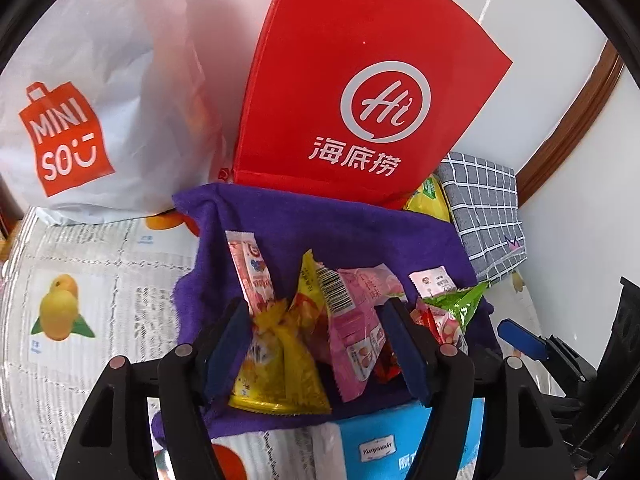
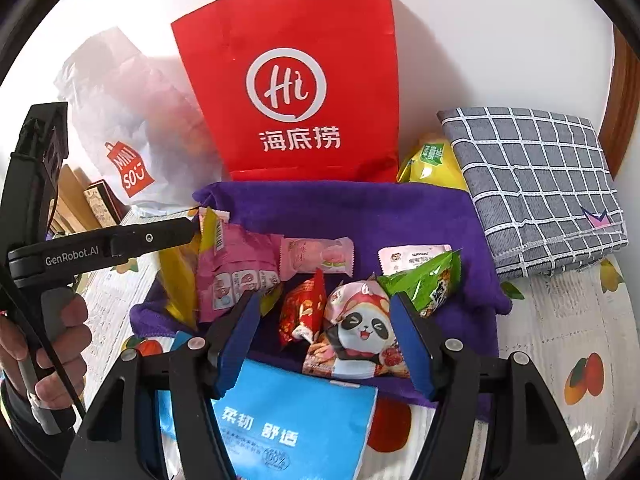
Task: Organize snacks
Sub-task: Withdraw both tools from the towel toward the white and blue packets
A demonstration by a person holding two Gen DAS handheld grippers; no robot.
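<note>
Several snack packets lie on a purple cloth point(image 1: 360, 236). My left gripper point(image 1: 316, 308) stands open around a yellow packet point(image 1: 288, 364) and a pink packet point(image 1: 356, 320); the blue pads flank them without a clear squeeze. A long pink stick packet point(image 1: 250, 268) leans at the left pad. In the right wrist view my right gripper point(image 2: 326, 300) hangs open over a panda packet point(image 2: 360, 332) and a red packet point(image 2: 302, 310). A green packet point(image 2: 430, 280) lies by its right finger. The left gripper's finger point(image 2: 148, 236) reaches in from the left, with a hand point(image 2: 60, 344) on its handle.
A red paper bag point(image 2: 292, 80) stands behind the cloth, with a white Miniso bag point(image 1: 80, 120) to its left. A folded grey checked cloth point(image 2: 536, 184) and a yellow pouch point(image 2: 430, 158) lie at the right. A blue tissue pack point(image 2: 296, 420) lies at the front on the fruit-print tablecloth point(image 1: 80, 280).
</note>
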